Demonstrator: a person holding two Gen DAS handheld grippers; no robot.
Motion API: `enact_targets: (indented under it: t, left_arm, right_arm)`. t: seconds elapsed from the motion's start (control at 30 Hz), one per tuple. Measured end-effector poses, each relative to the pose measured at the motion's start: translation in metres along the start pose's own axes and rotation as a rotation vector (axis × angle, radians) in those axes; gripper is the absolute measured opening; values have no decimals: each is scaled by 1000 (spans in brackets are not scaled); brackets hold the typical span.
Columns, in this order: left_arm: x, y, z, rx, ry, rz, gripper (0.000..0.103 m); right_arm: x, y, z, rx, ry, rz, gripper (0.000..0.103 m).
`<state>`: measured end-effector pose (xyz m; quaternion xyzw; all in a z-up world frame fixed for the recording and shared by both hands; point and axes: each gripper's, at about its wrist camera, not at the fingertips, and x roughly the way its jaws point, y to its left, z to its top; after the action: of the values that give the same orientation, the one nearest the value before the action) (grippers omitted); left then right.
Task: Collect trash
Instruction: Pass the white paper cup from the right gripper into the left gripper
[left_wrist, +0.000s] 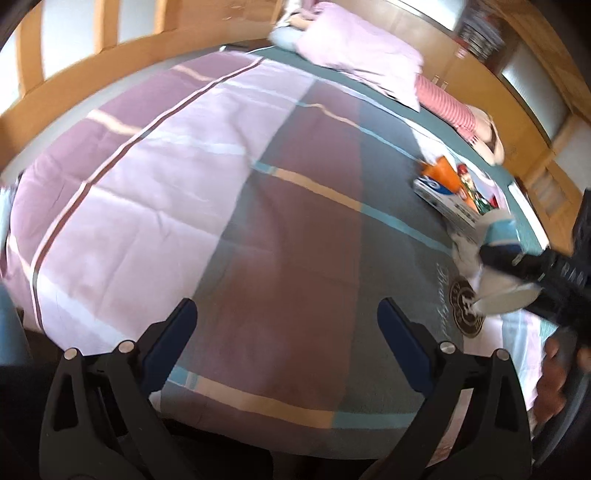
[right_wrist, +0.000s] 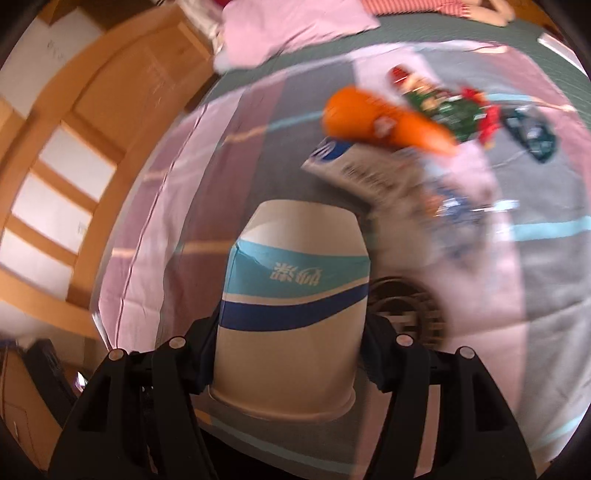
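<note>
White paper cup (right_wrist: 291, 310), blue-banded

My left wrist view tilts down over the striped patchwork quilt (left_wrist: 258, 206). My right looks close past its fingers; both share the orange packet (left_wrist: 441, 173) (right_wrist: 384, 118) ahead.

White paper cup (right_wrist: 291, 314) w/ teal and blue bands, held upside-down, rim nearest the camera; beyond the cup on the bed: orange packet (right_wrist: 384, 120) atop white box (right_wrist: 354, 166), green wrapper (right_wrist: 450, 107) beside them.
</note>
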<state>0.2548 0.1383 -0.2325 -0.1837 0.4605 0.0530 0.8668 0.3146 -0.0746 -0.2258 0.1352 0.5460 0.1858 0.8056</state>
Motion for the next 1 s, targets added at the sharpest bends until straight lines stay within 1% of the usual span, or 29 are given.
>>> enact_targets:
  t: [0.07,0.17,0.23,0.33,0.43,0.5,0.57,0.63,0.7,0.77,0.8,0.87,0.97,1.0]
  left_arm:
    - [1,9,1,-51,13,-12,98]
    - [2,17,2,-111,18,-14,99]
    - [3,19,3,-121,19,-16,99]
    - [2,17,2,-104,19,-17,99]
    - [2,14,2,-89,13,-14,99]
    - [3,13,2,-84,13,-17,99]
    - [2,13,2,-83,6,-19,99]
    - [1,13,2,-83,4,-23,99]
    - [1,13,2,-82,5,-29,99]
    - [2,12,2,-79,8,-34,99]
    - [2,12,2,-78,9,-37,99]
    - [1,12,1,-77,9,-40,99]
    - [2,12,2,-75,12,-43,99]
    - [3,12,2,-75,12,-44,99]
  right_arm:
    - [14,17,-4,-45,44,17,64]
    - [24,44,-12,-128,84,34,72]
    - [28,54,-14,-167,99,41,79]
    - [20,52,-10,-161,80,38,79]
    - [7,40,-3,-113,42,32,79]
    - [-7,29,1,-96,-11,11,79]
    - [-27,14,7,-73,-95,-9,79]
    - [-47,-9,13,-7,-166,-35,79]
    - [-61,-34,22,76,-205,-87,79]
    - [-66,-56,27,154,-208,-139,79]
    - [-65,-65,30,184,-201,-146,79]
    - [-59,-77,31,210,-170,-172,79]
    - [-47,-78,28,175,-143,-234,79]
    - [-40,-74,28,151,-138,-272,79]
